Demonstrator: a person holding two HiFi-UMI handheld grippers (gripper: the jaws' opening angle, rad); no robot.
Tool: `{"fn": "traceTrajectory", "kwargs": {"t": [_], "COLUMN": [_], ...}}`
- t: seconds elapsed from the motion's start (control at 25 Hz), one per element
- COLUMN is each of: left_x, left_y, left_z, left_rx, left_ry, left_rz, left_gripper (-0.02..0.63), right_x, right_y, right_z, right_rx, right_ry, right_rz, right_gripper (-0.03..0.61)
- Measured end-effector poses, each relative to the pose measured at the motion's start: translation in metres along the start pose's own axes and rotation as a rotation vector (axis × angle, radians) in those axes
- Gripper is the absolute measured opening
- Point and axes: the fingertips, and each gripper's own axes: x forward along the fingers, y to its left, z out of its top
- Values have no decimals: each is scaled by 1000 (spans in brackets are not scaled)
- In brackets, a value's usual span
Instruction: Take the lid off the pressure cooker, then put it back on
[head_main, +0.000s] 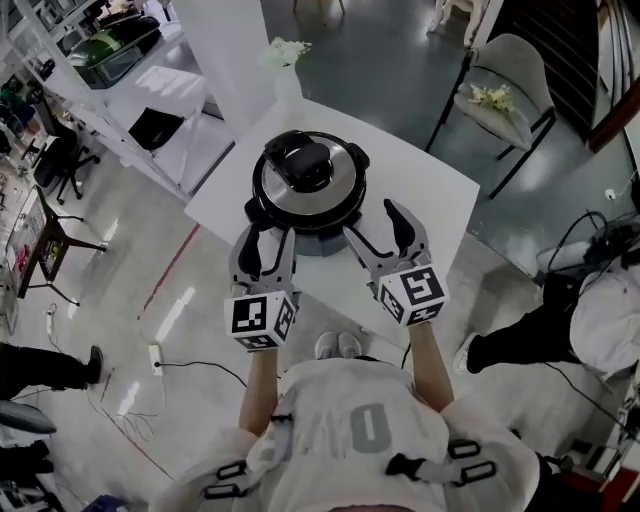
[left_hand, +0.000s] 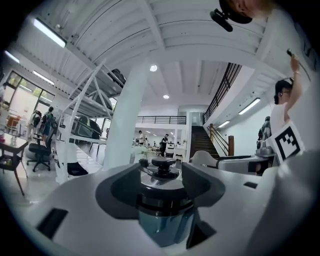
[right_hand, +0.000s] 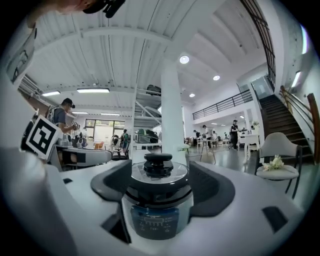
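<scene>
- The left gripper (head_main: 268, 238) has its jaws moderately apart with nothing pressed between them. The right gripper (head_main: 372, 222) is spread wide and is just as empty.
- Both point level at the pressure cooker (head_main: 305, 215). It lies straight ahead and shows in the gap of each pair of jaws, beyond the tips.
- The lid (head_main: 300, 188) is seated on the pot, with its black handle (head_main: 308, 160) at the centre of the top.
- Being round, the lid has no long axis. The handle seems to stretch a little toward the far-left rim, though how far is hard to tell.
- The 2 grippers flank the cooker's near side, 1 on each side of its middle. The left tips sit just beside the pot wall, and the right tips are near it but set off to the side. Neither appears to touch.
- The handle sits higher and further in than both, so I judge the coming move to be a lift and a reach forward. The left looks marginally nearer.
- The cooker stands on a white table (head_main: 440, 195), toward the person's side. A pale bunch of flowers (head_main: 283, 50) stands at the far corner.
- Around it are a glossy grey floor, a chair (head_main: 505, 95), a white column, shelving and people in the background.
</scene>
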Motion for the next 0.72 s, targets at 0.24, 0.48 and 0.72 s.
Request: {"fn": "traceTrajectory", "kwargs": {"t": [0.24,0.48,0.72], "left_x": [0,2,7], "left_y": [2,4,3], "left_z": [-9,-11,-11], "left_rx": [-38,-46,-40], "left_ry": [17,19,17], "left_rz": [6,11,5], "left_gripper": [307,310,310], "right_x": [2,2,3], "right_y": [-1,-6,-11], "right_z": [-6,-10,-12], "right_rx": [33,23,28], "right_ry": [11,22,24], "right_rz": [35,27,26], "right_gripper": [354,354,353]}}
